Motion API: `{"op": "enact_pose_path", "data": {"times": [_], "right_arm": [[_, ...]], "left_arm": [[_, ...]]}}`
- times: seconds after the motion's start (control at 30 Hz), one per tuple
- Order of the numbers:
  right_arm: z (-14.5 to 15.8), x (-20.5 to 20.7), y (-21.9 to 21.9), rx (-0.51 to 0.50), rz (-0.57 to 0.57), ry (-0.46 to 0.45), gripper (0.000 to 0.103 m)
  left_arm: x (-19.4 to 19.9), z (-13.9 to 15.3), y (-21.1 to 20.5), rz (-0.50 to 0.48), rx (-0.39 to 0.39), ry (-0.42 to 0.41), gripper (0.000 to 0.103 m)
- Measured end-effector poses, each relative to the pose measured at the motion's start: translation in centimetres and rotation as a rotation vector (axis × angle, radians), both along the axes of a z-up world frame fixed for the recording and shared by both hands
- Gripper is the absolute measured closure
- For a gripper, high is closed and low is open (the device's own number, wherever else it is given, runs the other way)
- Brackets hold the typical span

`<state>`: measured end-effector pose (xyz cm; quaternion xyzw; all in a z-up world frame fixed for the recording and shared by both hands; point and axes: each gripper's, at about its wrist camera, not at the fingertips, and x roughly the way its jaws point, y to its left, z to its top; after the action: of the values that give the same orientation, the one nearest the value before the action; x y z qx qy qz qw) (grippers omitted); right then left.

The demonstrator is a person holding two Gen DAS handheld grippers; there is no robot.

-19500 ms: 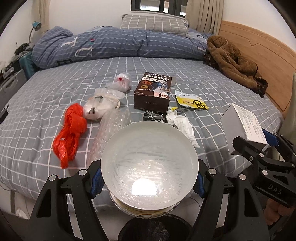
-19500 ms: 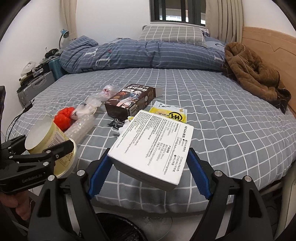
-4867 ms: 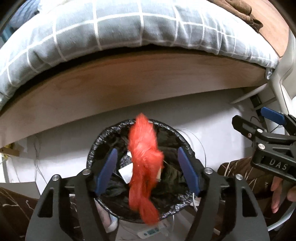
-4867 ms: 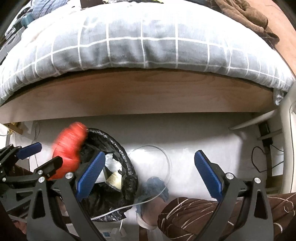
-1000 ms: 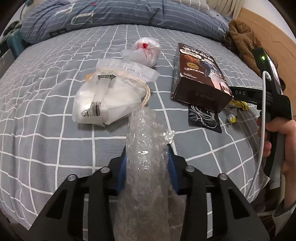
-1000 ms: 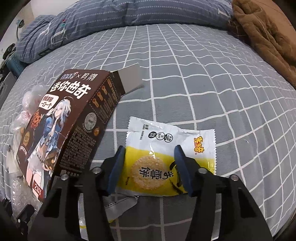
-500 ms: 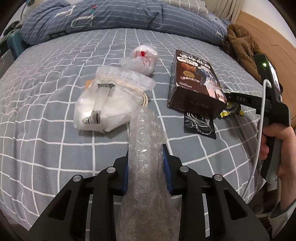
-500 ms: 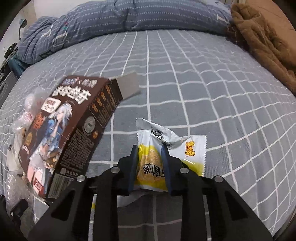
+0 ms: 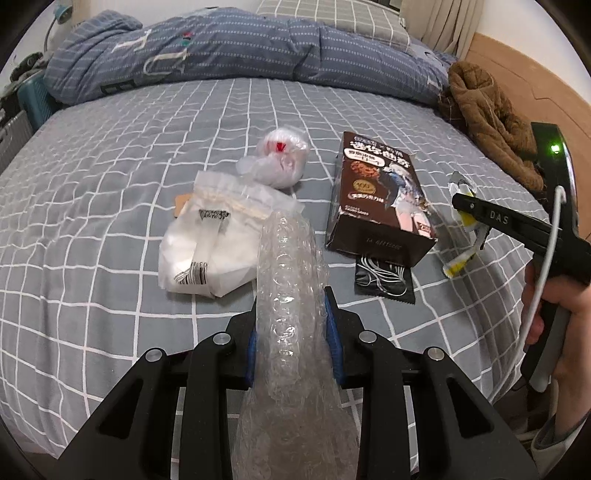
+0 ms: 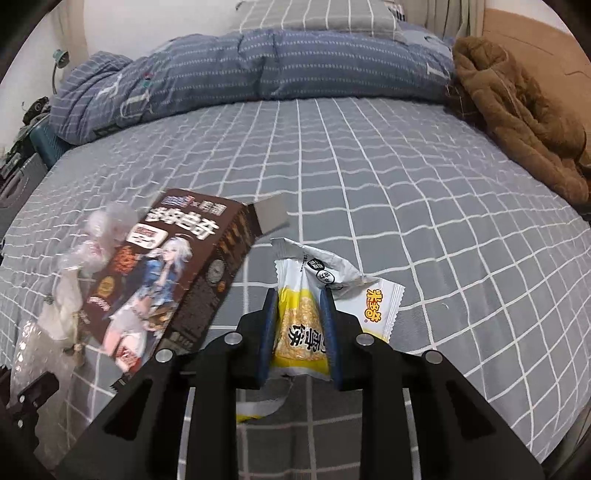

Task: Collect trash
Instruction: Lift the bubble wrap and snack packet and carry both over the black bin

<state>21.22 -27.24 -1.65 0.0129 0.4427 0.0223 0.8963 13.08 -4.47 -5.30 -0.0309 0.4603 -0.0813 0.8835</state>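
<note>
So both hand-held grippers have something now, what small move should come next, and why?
Probably lift both clear of the bed. The left hand-held gripper is shut on the bubble wrap, the right hand-held gripper on the yellow snack wrapper, and no bin is in view yet.

I am looking into a bedroom in someone's home. A bed (image 9: 110,155) with a grey checked sheet fills my view, a rumpled blue striped duvet (image 10: 258,62) and a checked pillow (image 9: 332,18) lie at its far end, and a wooden headboard (image 9: 517,74) runs along the right. A brown fleece jacket (image 10: 517,122) is heaped beside it, with curtains (image 9: 443,22) behind.
</note>
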Motion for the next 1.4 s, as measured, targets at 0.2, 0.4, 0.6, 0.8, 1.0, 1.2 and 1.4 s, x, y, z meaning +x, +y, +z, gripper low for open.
{"op": "enact_pose_path", "data": {"times": [0.2,0.4,0.6,0.8,1.0,1.2,1.4], "right_arm": [[1.6,-1.9,0.6,0.004,0.033,-0.042,0.081],[3.6,-4.5,0.9,0.001,0.052,-0.085,0.081],[5.6,-6.7,1.5,-0.001,0.066,-0.13,0.081],[7.0,-8.8,2.0,0.007,0.071,-0.158,0.081],[7.8,-11.2,3.0,0.011,0.089,-0.176,0.081],[7.8,-13.4,3.5,0.015,0.105,-0.169,0.081],[8.0,-15.5,3.8,0.014,0.117,-0.167,0.081]], "left_arm": [[-0.5,0.9,-0.4,-0.007,0.002,-0.025,0.075],[-1.3,2.7,-1.1,-0.027,-0.001,-0.065,0.075],[-2.1,4.8,-1.4,-0.022,-0.014,-0.106,0.075],[-3.4,5.8,-1.8,-0.024,-0.011,-0.127,0.075],[-5.4,6.4,-2.0,-0.021,-0.013,-0.14,0.075],[-7.3,6.3,-1.4,0.002,-0.025,-0.131,0.075],[-9.0,6.5,-1.3,0.015,-0.025,-0.136,0.075]]}}
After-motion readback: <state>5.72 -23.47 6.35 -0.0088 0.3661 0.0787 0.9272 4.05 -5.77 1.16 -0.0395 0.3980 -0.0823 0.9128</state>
